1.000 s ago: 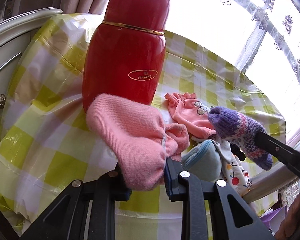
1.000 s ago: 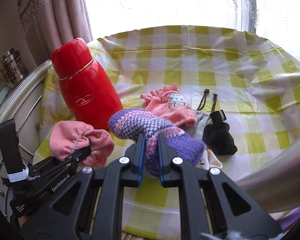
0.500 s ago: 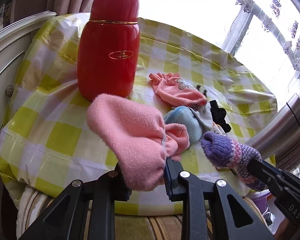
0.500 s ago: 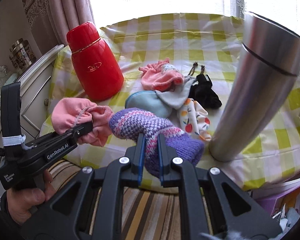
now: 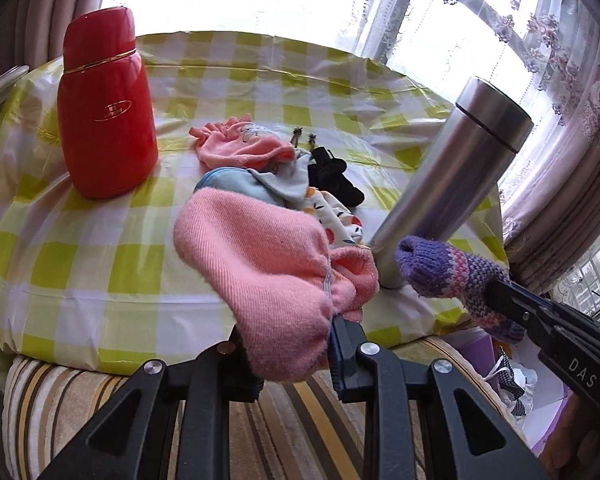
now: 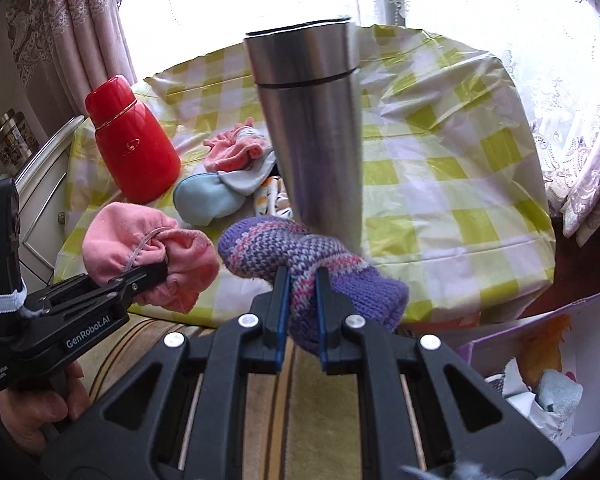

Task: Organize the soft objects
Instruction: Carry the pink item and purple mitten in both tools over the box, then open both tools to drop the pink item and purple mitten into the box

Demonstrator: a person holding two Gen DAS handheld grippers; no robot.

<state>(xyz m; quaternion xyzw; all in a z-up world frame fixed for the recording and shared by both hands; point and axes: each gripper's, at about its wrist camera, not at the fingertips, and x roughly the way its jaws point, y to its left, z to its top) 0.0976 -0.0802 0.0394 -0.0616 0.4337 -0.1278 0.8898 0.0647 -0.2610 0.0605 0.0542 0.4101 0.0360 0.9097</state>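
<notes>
My left gripper [image 5: 292, 340] is shut on a pink knit mitten [image 5: 260, 276], held in the air off the table's near edge. The same pink mitten [image 6: 140, 248] shows at the left of the right wrist view. My right gripper [image 6: 302, 296] is shut on a purple striped knit mitten [image 6: 296, 252], also lifted; that purple mitten [image 5: 448, 272] hangs at the right of the left wrist view. On the checked tablecloth [image 5: 80, 248] lies a small heap: a pink baby mitten [image 5: 240, 144], a light blue mitten [image 6: 204, 200], a fruit-print piece [image 5: 336, 216] and black mittens [image 5: 332, 176].
A red flask [image 5: 108, 120] stands at the table's left. A steel flask [image 6: 312, 140] stands near the front right edge, close behind the purple mitten. A purple box [image 6: 540, 368] with soft things sits low right, beside a striped cushion [image 6: 312, 400]. A hand [image 6: 36, 420] grips the left tool.
Both grippers have drawn back from the table and swung right, each carrying its mitten. The steel flask has come into view; the red flask now looks farther away.
</notes>
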